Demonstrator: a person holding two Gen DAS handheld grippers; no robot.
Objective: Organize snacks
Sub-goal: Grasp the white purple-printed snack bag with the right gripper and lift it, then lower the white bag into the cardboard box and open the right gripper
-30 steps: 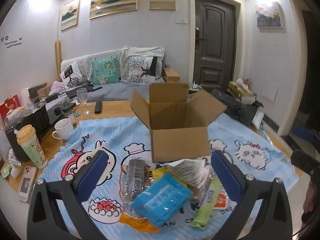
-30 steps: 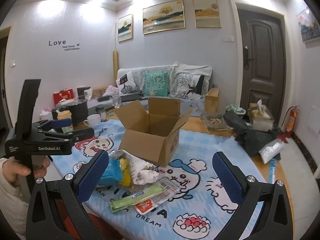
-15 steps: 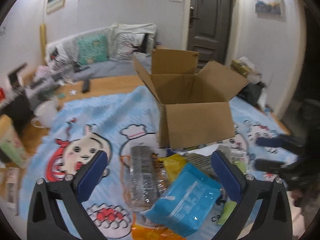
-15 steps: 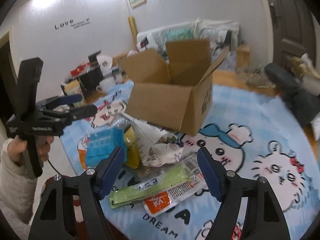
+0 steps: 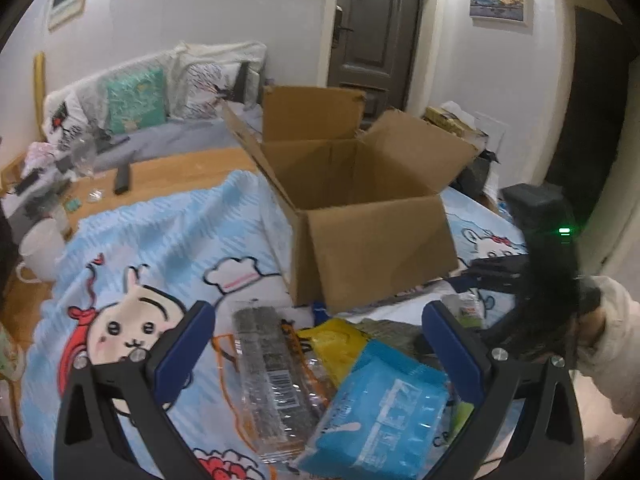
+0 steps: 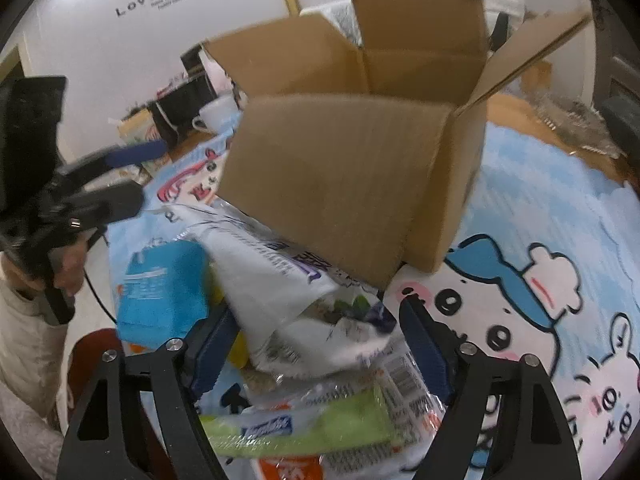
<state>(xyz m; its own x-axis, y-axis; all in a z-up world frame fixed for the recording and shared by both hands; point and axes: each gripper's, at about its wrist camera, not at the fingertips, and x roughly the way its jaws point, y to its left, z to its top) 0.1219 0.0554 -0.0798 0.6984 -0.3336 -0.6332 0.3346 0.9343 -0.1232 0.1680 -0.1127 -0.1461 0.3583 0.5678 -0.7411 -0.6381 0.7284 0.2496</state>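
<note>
An open cardboard box point(image 5: 360, 216) stands on the cartoon tablecloth point(image 5: 168, 248); it also shows in the right wrist view point(image 6: 344, 176). A pile of snacks lies in front of it: a clear pack of dark bars point(image 5: 268, 376), a blue packet point(image 5: 380, 412), a yellow packet point(image 5: 336, 340), a white bag point(image 6: 296, 280) and a green packet point(image 6: 320, 424). My left gripper point(image 5: 316, 344) is open above the dark bars and the blue packet. My right gripper point(image 6: 312, 344) is open with its jaws on either side of the white bag, not closed on it.
A white mug point(image 5: 38, 252), a remote point(image 5: 122, 178) and clutter sit on the wooden table at the left. A sofa with cushions point(image 5: 136, 100) stands behind. The person's hand holds the other gripper at the right edge point(image 5: 560, 280).
Both grippers have moved forward and down toward the snack pile. The right gripper's jaws have narrowed and now flank the white bag.
</note>
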